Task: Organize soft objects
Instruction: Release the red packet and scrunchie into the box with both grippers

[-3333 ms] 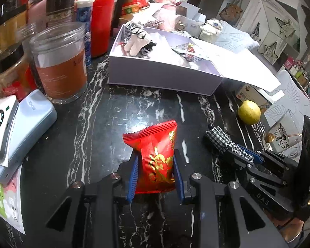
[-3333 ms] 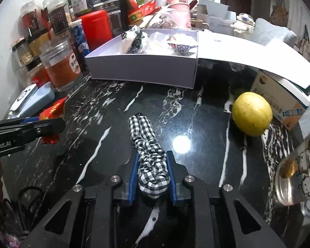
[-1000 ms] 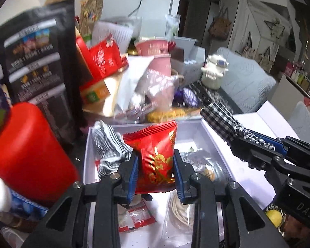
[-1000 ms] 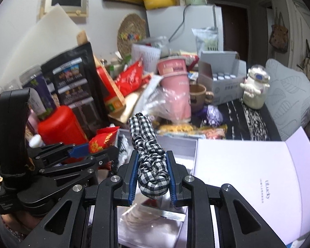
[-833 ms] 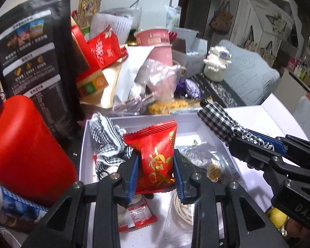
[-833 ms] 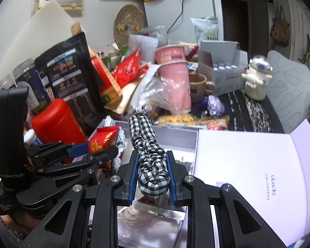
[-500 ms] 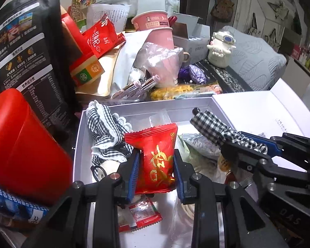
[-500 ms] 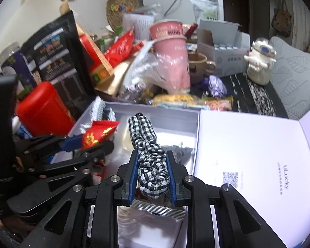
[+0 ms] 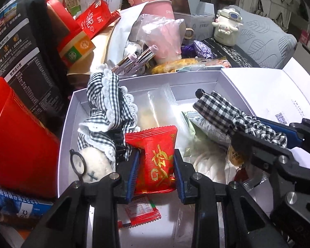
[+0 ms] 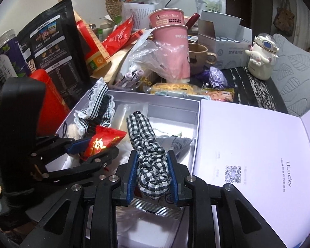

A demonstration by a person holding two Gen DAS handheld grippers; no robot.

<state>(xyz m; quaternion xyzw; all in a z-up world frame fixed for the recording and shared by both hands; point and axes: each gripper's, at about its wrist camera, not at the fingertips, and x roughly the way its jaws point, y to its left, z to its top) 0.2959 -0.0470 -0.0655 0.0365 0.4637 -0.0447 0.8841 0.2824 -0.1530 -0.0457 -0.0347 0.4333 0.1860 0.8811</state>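
Where legible, "uLucky" [image 10: 288, 174] on box lid [image 10: 258, 136], perhaps "PANDA" on pink cup [image 10: 173, 41].

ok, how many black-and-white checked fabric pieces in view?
2: the checked scrunchie clamped in the right gripper over the white box, and a lace-trimmed checked piece lying in the box's back-left corner. Others may be buried.

Evenly lit, sharp centres; fisheye bending, dark vignetted corners.
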